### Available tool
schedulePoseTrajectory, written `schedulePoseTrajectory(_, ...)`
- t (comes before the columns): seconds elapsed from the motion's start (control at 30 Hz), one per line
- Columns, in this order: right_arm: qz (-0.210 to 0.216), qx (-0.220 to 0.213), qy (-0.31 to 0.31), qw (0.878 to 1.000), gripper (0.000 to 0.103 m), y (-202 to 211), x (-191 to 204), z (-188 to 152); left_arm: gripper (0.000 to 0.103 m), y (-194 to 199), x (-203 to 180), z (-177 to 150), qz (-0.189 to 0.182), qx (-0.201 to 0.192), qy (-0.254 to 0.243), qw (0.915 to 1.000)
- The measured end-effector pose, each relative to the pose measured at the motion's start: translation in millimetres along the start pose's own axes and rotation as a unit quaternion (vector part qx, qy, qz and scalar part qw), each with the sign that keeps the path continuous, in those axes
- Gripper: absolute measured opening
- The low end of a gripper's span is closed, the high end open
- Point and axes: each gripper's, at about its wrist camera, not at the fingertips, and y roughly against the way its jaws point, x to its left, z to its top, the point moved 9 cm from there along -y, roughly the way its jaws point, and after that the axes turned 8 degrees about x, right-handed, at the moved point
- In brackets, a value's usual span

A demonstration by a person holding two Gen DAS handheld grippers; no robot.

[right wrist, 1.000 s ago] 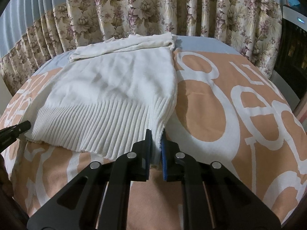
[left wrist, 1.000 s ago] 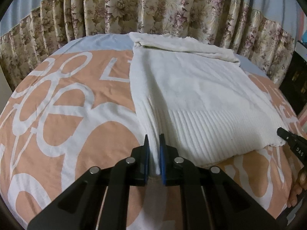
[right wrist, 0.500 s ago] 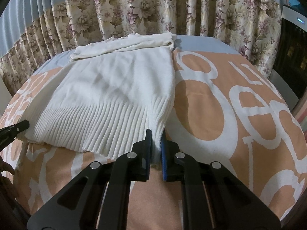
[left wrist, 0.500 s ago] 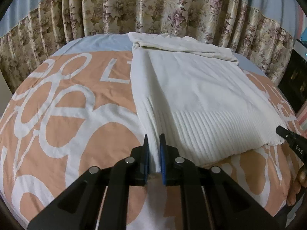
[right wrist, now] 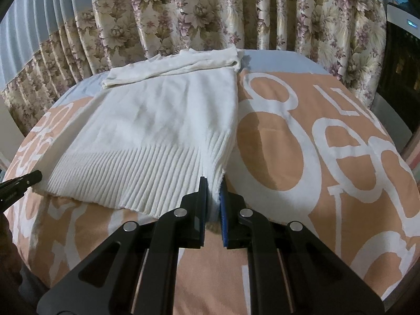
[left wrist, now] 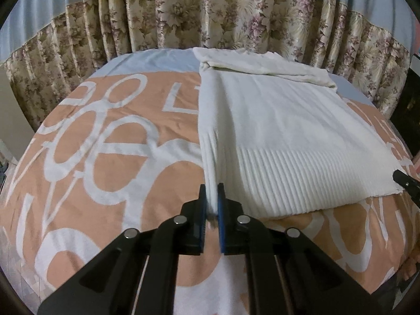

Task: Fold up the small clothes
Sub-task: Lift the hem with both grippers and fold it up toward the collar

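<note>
A white knit sweater (left wrist: 283, 131) lies spread on the bed, ribbed hem toward me, sleeves folded across its far end. My left gripper (left wrist: 211, 197) is shut on the hem's left corner, which is lifted a little off the cover. My right gripper (right wrist: 213, 191) is shut on the hem's right corner of the sweater (right wrist: 162, 120). The right gripper's tip shows at the right edge of the left wrist view (left wrist: 407, 182). The left gripper's tip shows at the left edge of the right wrist view (right wrist: 23, 181).
The bed carries an orange cover with white lettering (left wrist: 105, 157) and a pale blue sheet (left wrist: 157, 60) at the far end. Floral curtains (left wrist: 210, 13) hang behind the bed. A dark appliance (right wrist: 401, 52) stands at the right.
Both grippers have kept their grip on the hem corners and raised them slightly, drawing the sweater's side edges taut. The sweater sits a little farther from both cameras.
</note>
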Motion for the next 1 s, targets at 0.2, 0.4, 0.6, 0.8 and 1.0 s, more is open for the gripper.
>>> schedulePoseTrajectory(0.2, 0.009, -0.01, 0.014, 1.0, 0.009, 27.8, 11.5, -3.1, 0.007, 26.3, 3.2, -5.8, -0.003, -0.008, -0.006, 0.9999)
schedulePoseTrajectory(0.4, 0.017, -0.02, 0.014, 1.0, 0.009, 59.2, 15.0, -9.6, 0.006, 54.7, 6.0, -13.2, -0.014, -0.011, 0.001, 0.9998)
schedulePoseTrajectory(0.6, 0.02, -0.02, 0.012, 1.0, 0.009, 80.1, 17.0, -19.6, 0.007, 76.1, 2.9, -19.9, -0.011, -0.016, -0.003, 0.9998)
schedulePoseTrajectory(0.8, 0.025, -0.018, -0.006, 1.0, 0.009, 83.3, 10.1, -16.5, 0.007, 75.1, 8.2, -7.7, -0.005, -0.016, 0.006, 0.9998)
schedulePoseTrajectory(1.0, 0.032, -0.019, -0.015, 0.999, 0.009, 81.0, 5.4, 14.8, 0.007, 71.7, 10.8, 40.3, -0.001, -0.028, 0.011, 0.9996)
